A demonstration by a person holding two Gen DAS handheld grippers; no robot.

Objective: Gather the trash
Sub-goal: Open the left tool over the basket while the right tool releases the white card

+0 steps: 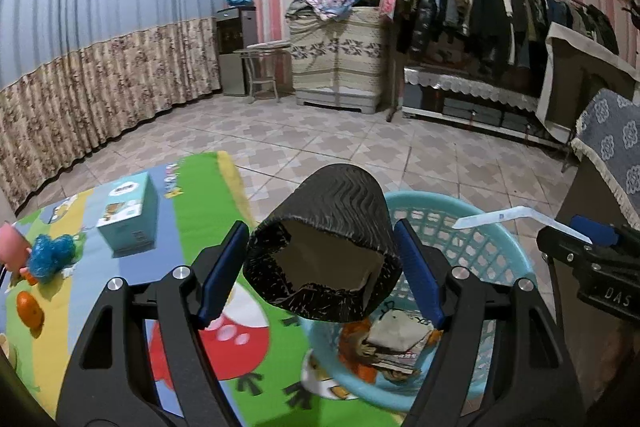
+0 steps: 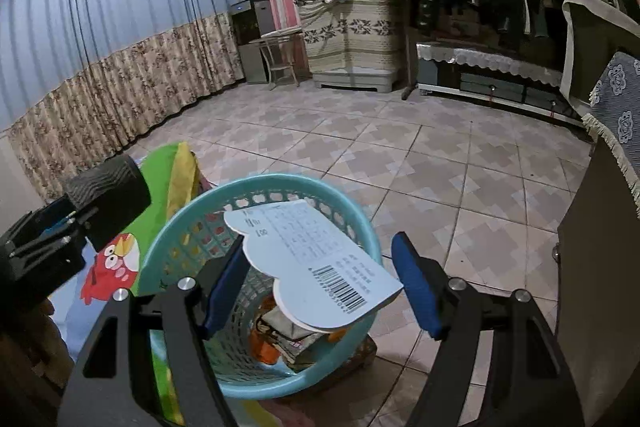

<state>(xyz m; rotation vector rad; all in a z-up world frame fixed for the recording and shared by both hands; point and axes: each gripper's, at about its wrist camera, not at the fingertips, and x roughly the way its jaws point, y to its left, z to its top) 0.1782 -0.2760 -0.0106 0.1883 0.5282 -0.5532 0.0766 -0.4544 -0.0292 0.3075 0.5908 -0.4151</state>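
A black ribbed paper cup (image 1: 332,239), crushed at the mouth, sits between the jaws of my left gripper (image 1: 322,273), over the near rim of a light blue plastic basket (image 1: 500,251). The jaws touch its sides. The basket (image 2: 180,227) holds several bits of paper trash (image 1: 396,343). In the right wrist view a white card with a barcode (image 2: 316,267) lies above the basket between the spread jaws of my right gripper (image 2: 320,287); only the left finger (image 2: 224,287) touches it. The left gripper and cup (image 2: 108,199) show at left.
A colourful cartoon mat (image 1: 224,211) covers the table, with a light blue box (image 1: 128,215), a blue scrubber (image 1: 52,255), a pink toy (image 1: 12,239) and an orange (image 1: 30,307). A dark cabinet with a grey cloth (image 1: 612,147) stands right. Tiled floor (image 2: 400,155) lies beyond.
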